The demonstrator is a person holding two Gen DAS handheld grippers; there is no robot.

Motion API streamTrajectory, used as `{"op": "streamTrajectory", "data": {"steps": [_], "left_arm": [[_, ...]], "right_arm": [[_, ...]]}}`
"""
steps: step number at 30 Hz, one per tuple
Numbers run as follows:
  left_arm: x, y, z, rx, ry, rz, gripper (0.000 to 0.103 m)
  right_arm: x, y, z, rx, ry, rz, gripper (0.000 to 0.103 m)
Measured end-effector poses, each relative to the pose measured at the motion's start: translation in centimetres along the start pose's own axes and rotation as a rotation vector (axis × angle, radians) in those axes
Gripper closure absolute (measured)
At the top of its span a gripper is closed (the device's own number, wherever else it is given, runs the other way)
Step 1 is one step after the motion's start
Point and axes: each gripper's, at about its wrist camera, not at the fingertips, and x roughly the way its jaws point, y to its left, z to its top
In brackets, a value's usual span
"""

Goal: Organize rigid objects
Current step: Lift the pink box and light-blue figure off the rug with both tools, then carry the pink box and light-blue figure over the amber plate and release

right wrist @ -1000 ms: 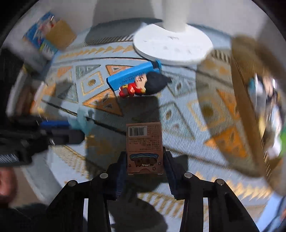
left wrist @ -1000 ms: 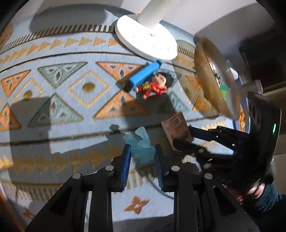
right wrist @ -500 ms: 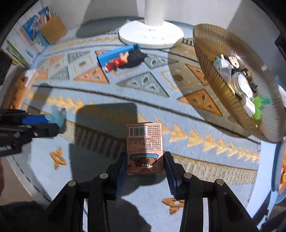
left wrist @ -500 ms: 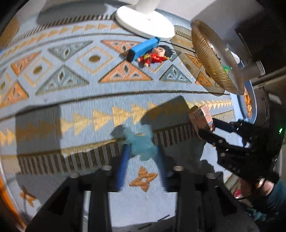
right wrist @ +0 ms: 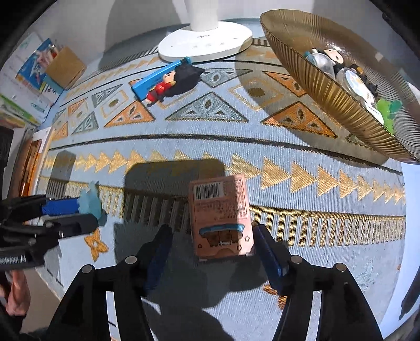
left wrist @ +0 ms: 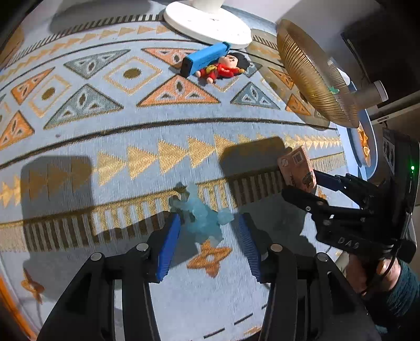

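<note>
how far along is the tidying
Done: several small items sit in the gold bowl. In hand: left tongs straddle a pale blue toy, right tongs a pink box, jaws open. Left: blue stick and doll on rug.

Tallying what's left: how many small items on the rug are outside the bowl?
4: blue bar and red doll beside the white base, pale blue toy inside the open left gripper, pink box inside the open right gripper.
</note>
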Motion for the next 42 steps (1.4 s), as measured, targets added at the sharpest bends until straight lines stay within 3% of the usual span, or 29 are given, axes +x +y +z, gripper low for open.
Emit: {"op": "streamTrajectory", "data": {"steps": [1, 3, 5, 7, 15, 24, 32, 38, 42], "left_arm": [[0.0, -0.2, 0.0, 0.009, -0.006, 0.011, 0.059], [0.2, -0.5, 0.0, 0.024, -0.015, 0.026, 0.061], [0.3, -0.9, -0.3, 0.047, -0.022, 0.042, 0.065], [0.4, -1.2, -0.7, 0.065, -0.019, 0.050, 0.078], [-1.1, -1.6, -1.4, 0.088, -0.062, 0.030, 0.078], [-3.5, -4.1, -0.4, 0.112, -0.134, 0.039, 0.078], [-7.3, -8.6, 1.9, 0.171, -0.246, 0.052, 0.078], [-10.3, -12.8, 4.0, 0.229, -0.344, 0.034, 0.078], [-13.4, -15.6, 5.1, 0.228, -0.467, -0.004, 0.078]], "right_arm": [[0.2, 0.5, 0.2, -0.005, -0.003, -0.025, 0.041], [0.3, 1.5, 0.1, -0.031, -0.016, -0.088, 0.054], [0.1, 2.2, -0.2, -0.051, -0.030, -0.087, 0.063], [0.0, 2.5, -0.5, -0.050, -0.030, -0.078, 0.063], [-0.6, 3.4, -1.8, -0.013, -0.006, 0.065, 0.063], [-5.2, 3.4, -2.0, -0.038, -0.070, 0.127, 0.064], [-11.7, 0.6, -0.1, -0.012, -0.210, 0.146, 0.063], [-18.0, -3.4, 1.8, 0.036, -0.364, 0.099, 0.063], [-22.0, -7.0, 2.4, 0.084, -0.468, 0.025, 0.063]]}}
